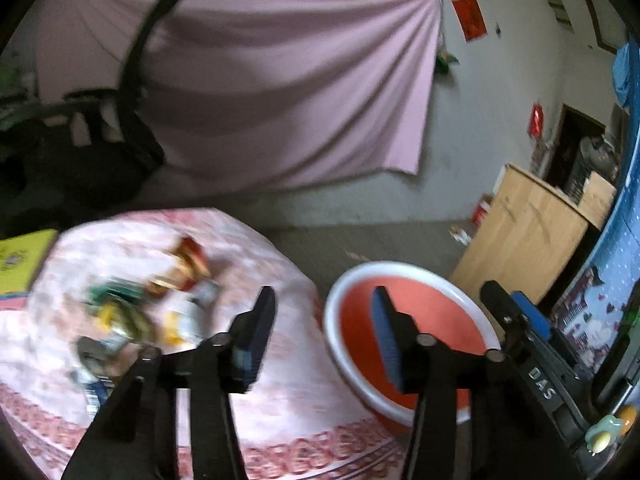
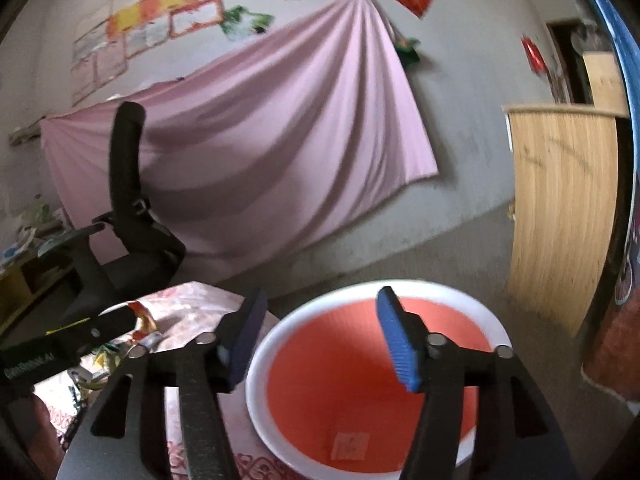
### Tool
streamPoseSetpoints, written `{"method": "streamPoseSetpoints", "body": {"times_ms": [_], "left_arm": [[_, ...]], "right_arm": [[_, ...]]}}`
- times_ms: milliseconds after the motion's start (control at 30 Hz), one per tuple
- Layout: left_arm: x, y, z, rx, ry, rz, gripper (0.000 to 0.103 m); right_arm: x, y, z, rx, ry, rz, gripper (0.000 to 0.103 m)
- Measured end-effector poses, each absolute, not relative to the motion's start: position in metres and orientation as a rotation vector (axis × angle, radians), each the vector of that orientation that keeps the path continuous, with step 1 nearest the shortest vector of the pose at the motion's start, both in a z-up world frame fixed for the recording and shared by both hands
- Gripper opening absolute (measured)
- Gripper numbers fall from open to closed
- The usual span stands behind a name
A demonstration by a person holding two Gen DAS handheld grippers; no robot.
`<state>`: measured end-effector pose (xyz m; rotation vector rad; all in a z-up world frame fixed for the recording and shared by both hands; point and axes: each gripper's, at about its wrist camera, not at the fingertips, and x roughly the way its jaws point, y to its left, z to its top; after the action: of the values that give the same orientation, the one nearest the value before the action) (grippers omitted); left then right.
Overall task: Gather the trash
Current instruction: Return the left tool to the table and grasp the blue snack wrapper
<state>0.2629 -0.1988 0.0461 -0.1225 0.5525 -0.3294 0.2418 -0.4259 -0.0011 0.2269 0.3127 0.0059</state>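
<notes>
A heap of crumpled wrappers (image 1: 160, 304) lies on the table with the pink patterned cloth (image 1: 280, 412); it also shows at the left of the right wrist view (image 2: 112, 352). A red basin with a white rim (image 1: 340, 344) stands to the table's right; in the right wrist view (image 2: 256, 376) it holds only a small label. My left gripper (image 1: 324, 336) is open and empty above the table's right edge, right of the wrappers. My right gripper (image 2: 320, 340) is open and empty above the basin. The right gripper's body (image 1: 536, 364) shows beside the basin.
A black office chair (image 2: 132, 216) stands behind the table before a pink sheet (image 2: 260, 140) hung on the wall. A wooden cabinet (image 1: 532, 236) stands at the right. A yellow book (image 1: 20, 260) lies at the table's left. The left gripper's body (image 2: 64, 340) crosses the table.
</notes>
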Motion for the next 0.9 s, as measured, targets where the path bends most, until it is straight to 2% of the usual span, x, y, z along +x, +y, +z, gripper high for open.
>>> {"method": "streamPoseSetpoints", "body": {"times_ms": [33, 67, 167, 233, 267, 300, 700, 900], "left_arm": [[0.259, -0.192, 0.048, -0.128, 0.536, -0.316, 0.057], [0.254, -0.183, 0.049, -0.136, 0.514, -0.295, 0.058], [0.241, -0.159, 0.054, -0.152, 0.472, -0.248, 0.069], [0.231, -0.145, 0.056, -0.160, 0.439, -0.204, 0.093], [0.223, -0.136, 0.057, -0.169, 0.406, -0.176, 0.096], [0.218, -0.128, 0.058, -0.178, 0.379, -0.159, 0.097], [0.171, -0.064, 0.062, -0.175, 0.256, -0.029, 0.098], [0.162, -0.046, 0.050, -0.166, 0.266, -0.007, 0.098]], "right_arm": [[0.239, -0.422, 0.001, 0.222, 0.292, 0.016, 0.073], [0.235, -0.416, 0.005, 0.216, 0.264, 0.027, 0.078], [0.226, -0.403, 0.013, 0.194, 0.206, 0.049, 0.084], [0.221, -0.394, 0.017, 0.182, 0.173, 0.059, 0.091], [0.218, -0.391, 0.019, 0.178, 0.157, 0.066, 0.096], [0.215, -0.386, 0.021, 0.173, 0.135, 0.072, 0.103], [0.187, -0.338, 0.035, 0.101, 0.012, 0.183, 0.103], [0.182, -0.313, 0.032, 0.039, -0.003, 0.244, 0.103]]}}
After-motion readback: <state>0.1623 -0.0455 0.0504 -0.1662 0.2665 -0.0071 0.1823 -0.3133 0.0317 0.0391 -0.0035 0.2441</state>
